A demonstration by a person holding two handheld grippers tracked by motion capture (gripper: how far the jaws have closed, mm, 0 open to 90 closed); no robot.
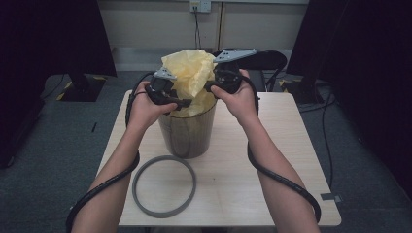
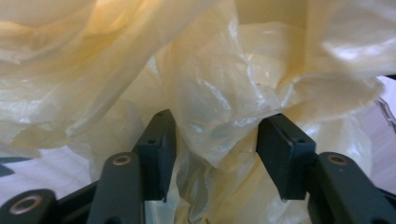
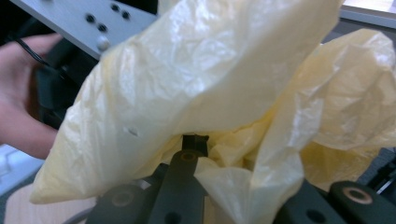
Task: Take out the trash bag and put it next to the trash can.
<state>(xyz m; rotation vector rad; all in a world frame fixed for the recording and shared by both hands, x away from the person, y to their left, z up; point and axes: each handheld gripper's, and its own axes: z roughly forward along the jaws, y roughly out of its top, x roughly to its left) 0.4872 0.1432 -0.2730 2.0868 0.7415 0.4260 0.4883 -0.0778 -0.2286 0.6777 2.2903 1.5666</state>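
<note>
A crumpled yellow plastic bag [image 1: 189, 73] bulges out of a dark round bin [image 1: 187, 133] that stands on the wooden table [image 1: 272, 160]. My left gripper [image 1: 182, 103] is at the bag's left side by the bin's rim. Its jaws stand apart with a fold of the bag [image 2: 210, 93] hanging between them, and the pads [image 2: 159, 149] do not squeeze it. My right gripper [image 1: 209, 87] is at the bag's right side, shut on a bunch of the bag [image 3: 210, 79] that hides most of its jaws. The right gripper view also has the left hand [image 3: 18, 93] behind the bag.
A grey ring [image 1: 164, 185] lies flat on the table in front of the bin, near the front left. Black cables trail along both forearms. Dark stands [image 1: 80, 82] and cables sit on the floor beyond the table's left and right sides.
</note>
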